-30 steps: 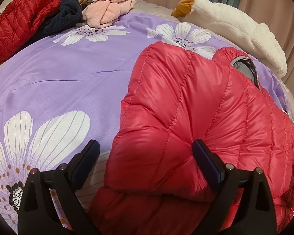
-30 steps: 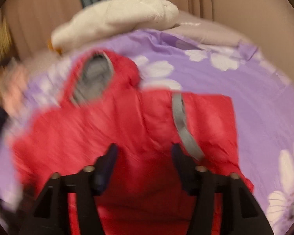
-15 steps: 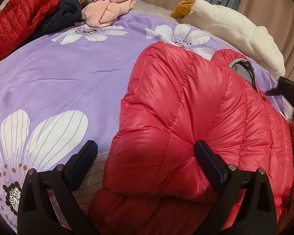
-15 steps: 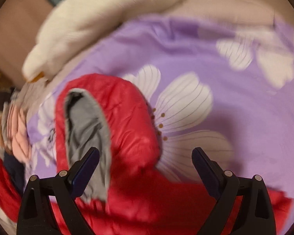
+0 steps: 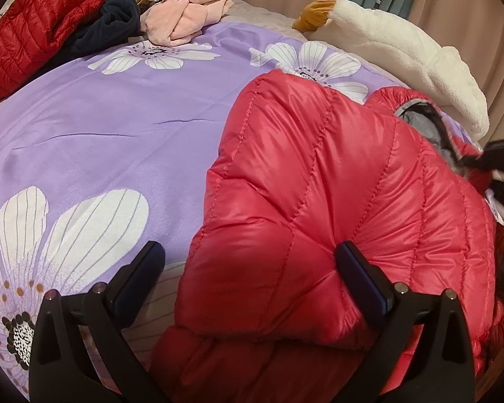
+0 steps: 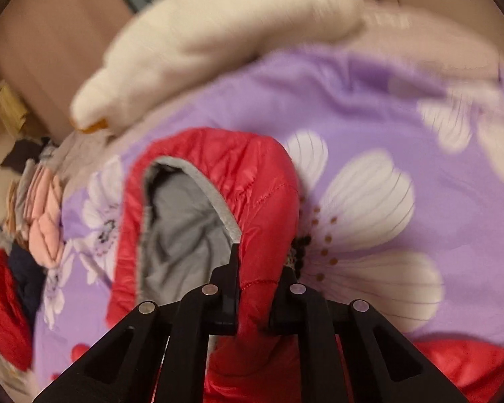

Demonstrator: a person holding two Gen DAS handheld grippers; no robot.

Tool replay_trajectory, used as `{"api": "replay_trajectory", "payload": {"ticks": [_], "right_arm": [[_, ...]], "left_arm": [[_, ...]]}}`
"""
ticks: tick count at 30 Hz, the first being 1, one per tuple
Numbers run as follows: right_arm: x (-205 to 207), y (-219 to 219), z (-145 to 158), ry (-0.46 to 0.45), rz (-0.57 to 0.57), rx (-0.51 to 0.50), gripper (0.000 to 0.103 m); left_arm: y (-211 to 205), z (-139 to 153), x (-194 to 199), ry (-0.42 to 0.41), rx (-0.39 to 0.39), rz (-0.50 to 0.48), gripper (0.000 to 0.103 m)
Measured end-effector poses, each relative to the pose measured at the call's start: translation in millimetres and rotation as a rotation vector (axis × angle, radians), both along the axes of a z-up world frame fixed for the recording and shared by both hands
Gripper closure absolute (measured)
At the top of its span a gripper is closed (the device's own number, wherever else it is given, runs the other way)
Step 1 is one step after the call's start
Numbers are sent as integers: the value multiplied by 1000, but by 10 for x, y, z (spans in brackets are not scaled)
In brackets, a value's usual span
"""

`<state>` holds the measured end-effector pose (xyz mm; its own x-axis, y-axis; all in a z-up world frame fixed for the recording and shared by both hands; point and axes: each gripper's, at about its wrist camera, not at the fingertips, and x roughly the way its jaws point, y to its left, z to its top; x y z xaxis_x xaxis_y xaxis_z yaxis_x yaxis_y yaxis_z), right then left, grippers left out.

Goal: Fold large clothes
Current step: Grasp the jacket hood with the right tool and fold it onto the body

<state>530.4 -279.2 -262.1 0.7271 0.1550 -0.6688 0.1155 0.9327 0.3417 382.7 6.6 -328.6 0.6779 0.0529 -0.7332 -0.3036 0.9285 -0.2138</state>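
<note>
A shiny red quilted down jacket (image 5: 319,201) lies partly folded on a purple flowered bedspread (image 5: 100,134). My left gripper (image 5: 248,268) hovers open over its folded corner, one finger (image 5: 359,275) resting on the fabric, the other (image 5: 141,268) above the sheet. In the right wrist view the jacket's hood (image 6: 225,168) with grey lining (image 6: 181,228) fills the middle. My right gripper (image 6: 257,288) is shut on the hood's red rim, the fabric pinched between both pads. That gripper also shows dark at the right edge of the left wrist view (image 5: 500,161).
A darker red quilted jacket (image 5: 33,30), navy and pink clothes (image 5: 184,23) are piled at the far left of the bed. A white fleece garment (image 5: 403,53) lies along the far edge. Beige curtains hang behind.
The right gripper travelled from the jacket's body to the hood, stood wide open around it, then shut on the hood's rim. The left gripper kept still and open.
</note>
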Motion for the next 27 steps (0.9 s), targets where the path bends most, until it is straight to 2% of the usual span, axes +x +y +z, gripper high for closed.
{"api": "replay_trajectory", "payload": {"ticks": [3,7,13,17,19,21,23,25,26,27], "right_arm": [[-128,57,211,-35,22,-63,91],[-259,51,312,-79,32,-5,91],[-619,280,564,-198,89,-51,91],[-1149,485,750,-350,230,-135,91],[-1417,511,750,-392,316,-114,91],[-1674,513,625,-372,383,-89,91],[-1807,535,374,-289,403,-145,91],[-1837,532,143,-209,372,-231,91],[-1838,488,28,-164,359,-235,91],[-1841,407,-57,-127,348,-198,91]], "left_arm": [[8,-5,5,1,-1,0,1],[5,-8,5,2,0,1,1],[4,-16,23,6,7,3,0],[2,-16,28,9,11,2,0],[2,-14,33,11,12,2,0],[4,-12,30,12,13,1,0],[6,-12,30,12,13,1,0],[7,-12,31,11,12,1,0],[7,-13,32,11,12,1,0],[7,-12,32,11,12,1,0]]}}
